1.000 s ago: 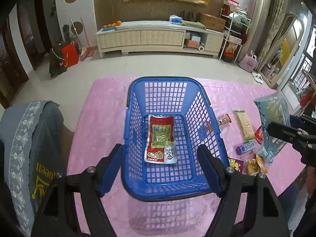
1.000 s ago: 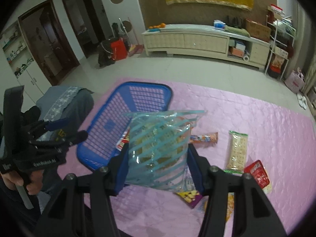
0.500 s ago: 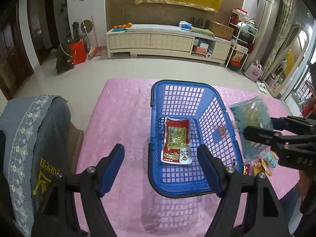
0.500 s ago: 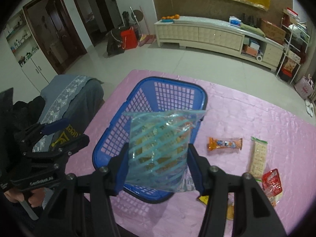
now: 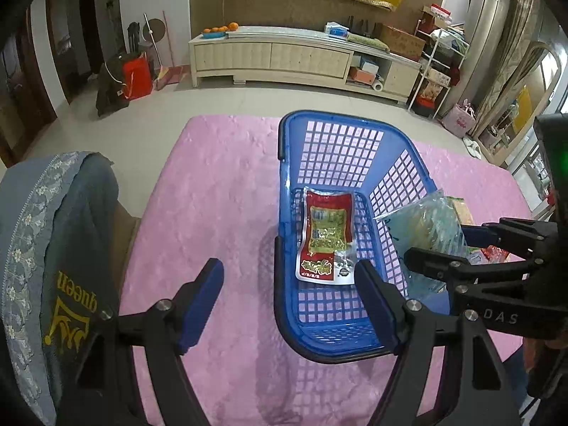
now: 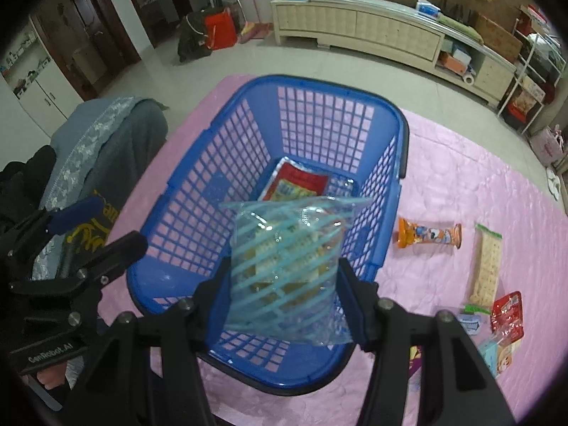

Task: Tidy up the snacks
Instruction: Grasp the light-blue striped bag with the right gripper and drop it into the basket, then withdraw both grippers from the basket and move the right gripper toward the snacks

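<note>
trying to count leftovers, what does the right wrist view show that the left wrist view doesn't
Only the right wrist view: the loose snacks on the pink mat, an orange tube snack, a long cracker pack and a red packet.

Only the left wrist view: the left tool with nothing between its fingers.

Both: the blue basket holding a red pouch, and the striped bag in the right tool.

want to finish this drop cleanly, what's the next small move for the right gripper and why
Probably lower a little, then let go: the right gripper holds the clear blue-striped snack bag over the blue plastic lattice basket, above the red foil packet lying on its floor.
</note>
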`<state>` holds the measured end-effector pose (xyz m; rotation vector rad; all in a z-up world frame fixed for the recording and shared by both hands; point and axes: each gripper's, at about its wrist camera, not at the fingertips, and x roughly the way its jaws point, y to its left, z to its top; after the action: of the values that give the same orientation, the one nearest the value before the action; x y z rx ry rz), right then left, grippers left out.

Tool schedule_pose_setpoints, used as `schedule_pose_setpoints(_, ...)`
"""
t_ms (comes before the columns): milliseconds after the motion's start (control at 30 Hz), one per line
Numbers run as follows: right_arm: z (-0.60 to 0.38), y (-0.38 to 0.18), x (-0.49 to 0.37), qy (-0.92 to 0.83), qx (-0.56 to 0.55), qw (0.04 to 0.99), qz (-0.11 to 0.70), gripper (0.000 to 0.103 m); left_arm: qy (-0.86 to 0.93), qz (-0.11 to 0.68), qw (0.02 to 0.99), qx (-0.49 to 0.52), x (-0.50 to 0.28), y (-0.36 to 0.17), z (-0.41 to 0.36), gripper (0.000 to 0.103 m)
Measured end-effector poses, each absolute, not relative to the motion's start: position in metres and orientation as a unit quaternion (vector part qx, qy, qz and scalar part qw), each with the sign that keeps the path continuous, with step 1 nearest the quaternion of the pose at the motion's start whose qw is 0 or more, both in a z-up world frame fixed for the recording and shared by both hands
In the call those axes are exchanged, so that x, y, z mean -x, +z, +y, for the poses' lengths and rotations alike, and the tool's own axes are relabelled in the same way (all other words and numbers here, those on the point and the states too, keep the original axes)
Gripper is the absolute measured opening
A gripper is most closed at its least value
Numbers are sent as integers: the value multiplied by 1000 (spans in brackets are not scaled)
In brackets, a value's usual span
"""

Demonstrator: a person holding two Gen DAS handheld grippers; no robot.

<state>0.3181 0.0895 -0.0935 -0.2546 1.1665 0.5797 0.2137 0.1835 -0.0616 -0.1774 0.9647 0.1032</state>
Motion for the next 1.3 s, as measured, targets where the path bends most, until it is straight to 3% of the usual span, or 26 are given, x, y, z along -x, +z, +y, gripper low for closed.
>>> schedule_pose_setpoints(100, 88, -93, -317, 265, 114, 790, 541, 65, 50, 465, 880, 86, -213, -63, 185, 74)
schedule_pose_setpoints(200, 89, -92, -314, 254, 135, 791, 540, 79, 49, 463, 880, 88, -212, -61, 185, 74)
schedule_pose_setpoints(400, 73, -77, -309, 238, 134, 810, 518, 84, 45, 457, 885, 80, -204, -52, 175, 74)
schedule_pose_setpoints(1300, -90, -24, -276, 188, 34, 855, 482, 85, -43, 431, 901, 5, -189, -10, 36, 77)
